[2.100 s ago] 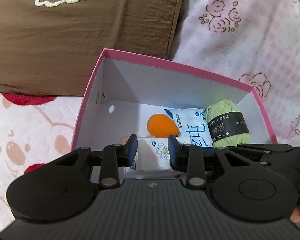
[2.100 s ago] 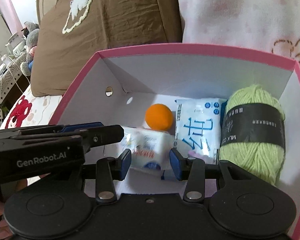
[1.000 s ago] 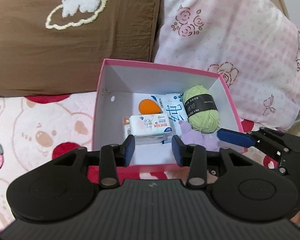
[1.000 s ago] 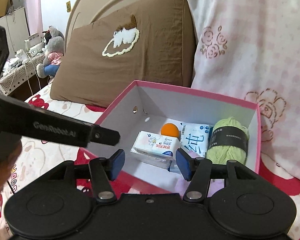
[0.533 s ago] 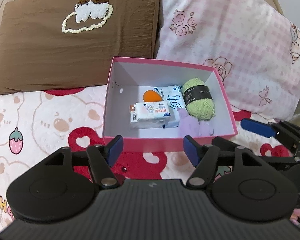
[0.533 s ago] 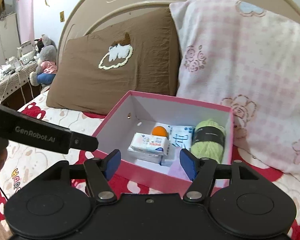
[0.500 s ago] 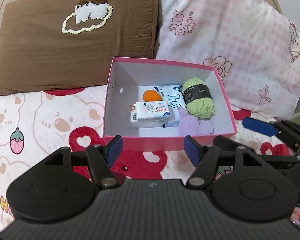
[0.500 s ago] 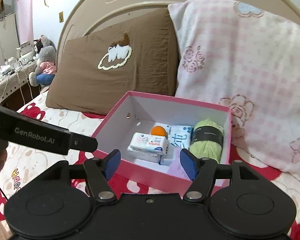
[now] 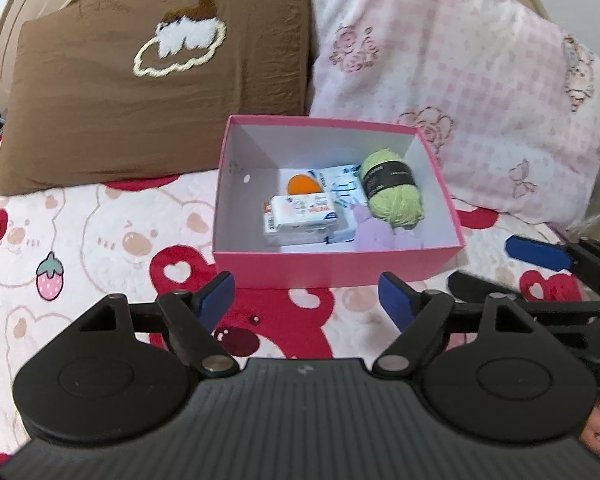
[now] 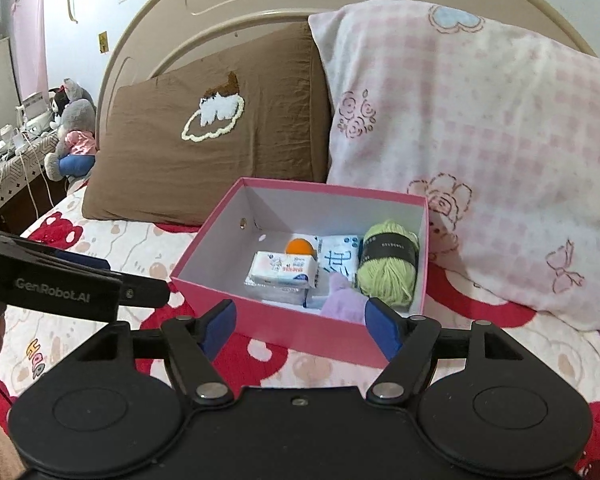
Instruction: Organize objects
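Both grippers, left [image 9: 307,294] and right [image 10: 300,322], hang spread and empty at frame bottom. The box [image 9: 332,266] sits mid-frame, yarn [image 9: 394,188] inside it.

Readable text, as I logged it, placed relative to the pink box [image 10: 260,326]:

1. "GenRobot.AI", white lettering on the black body of the left gripper [image 10: 112,280], which reached in well left of the box in my right wrist view.
2. A large blue Chinese character on the white packet [image 10: 337,258] lying inside the box; I could not make it out with certainty.
3. Small pale print on the black band of the green yarn ball [image 10: 388,262] inside the box, too small to read.
4. Coloured print on the tissue pack [image 10: 284,268] inside the box, illegible.
5. Yellow letters "Ha…" on the bedspread [image 10: 36,354] left of the box, partly hidden.
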{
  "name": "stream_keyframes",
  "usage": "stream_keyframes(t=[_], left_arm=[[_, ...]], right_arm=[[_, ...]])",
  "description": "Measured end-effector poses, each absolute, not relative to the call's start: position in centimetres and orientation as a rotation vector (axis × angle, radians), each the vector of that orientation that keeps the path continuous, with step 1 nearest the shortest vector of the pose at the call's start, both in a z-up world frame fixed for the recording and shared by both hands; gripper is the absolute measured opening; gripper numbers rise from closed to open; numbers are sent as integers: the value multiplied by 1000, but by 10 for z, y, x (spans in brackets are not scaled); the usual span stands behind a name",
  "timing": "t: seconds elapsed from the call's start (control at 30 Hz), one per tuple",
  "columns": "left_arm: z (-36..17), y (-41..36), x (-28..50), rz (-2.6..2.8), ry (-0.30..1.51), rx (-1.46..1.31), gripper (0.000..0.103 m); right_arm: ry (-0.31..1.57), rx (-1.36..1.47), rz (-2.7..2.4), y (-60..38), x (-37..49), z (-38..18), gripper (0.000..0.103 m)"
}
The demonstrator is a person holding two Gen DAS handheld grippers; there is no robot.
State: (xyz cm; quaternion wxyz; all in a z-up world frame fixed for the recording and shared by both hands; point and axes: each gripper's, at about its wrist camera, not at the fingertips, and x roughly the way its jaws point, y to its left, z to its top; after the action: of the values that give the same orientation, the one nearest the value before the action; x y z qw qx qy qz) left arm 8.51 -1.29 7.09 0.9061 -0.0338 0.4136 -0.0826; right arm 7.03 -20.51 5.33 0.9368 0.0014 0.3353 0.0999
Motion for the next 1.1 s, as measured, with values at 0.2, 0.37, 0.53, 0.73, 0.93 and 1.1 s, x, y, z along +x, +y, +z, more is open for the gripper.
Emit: stream_keyframes(t=[0.2, 0.37, 0.53, 0.73, 0.93, 1.1], left_arm=[[79, -19, 69, -154, 829, -32, 89], [74, -16, 55, -123, 839, -30, 97], [68, -18, 48, -120, 859, 9, 103], [59, -30, 44, -112, 887, 52, 103], [50, -28, 39, -87, 910, 20, 103], [47, -21, 37, -33, 913, 25, 103]], right_arm=[[692, -90, 198, -196, 55, 56, 76], [694, -54, 172, -203, 48, 59, 86], [723, 39, 163, -216, 45, 56, 100], [746, 28, 112, -222, 42, 45, 101], [825, 88, 119, -229, 43, 35, 103], [809, 88, 64, -232, 38, 35, 103]])
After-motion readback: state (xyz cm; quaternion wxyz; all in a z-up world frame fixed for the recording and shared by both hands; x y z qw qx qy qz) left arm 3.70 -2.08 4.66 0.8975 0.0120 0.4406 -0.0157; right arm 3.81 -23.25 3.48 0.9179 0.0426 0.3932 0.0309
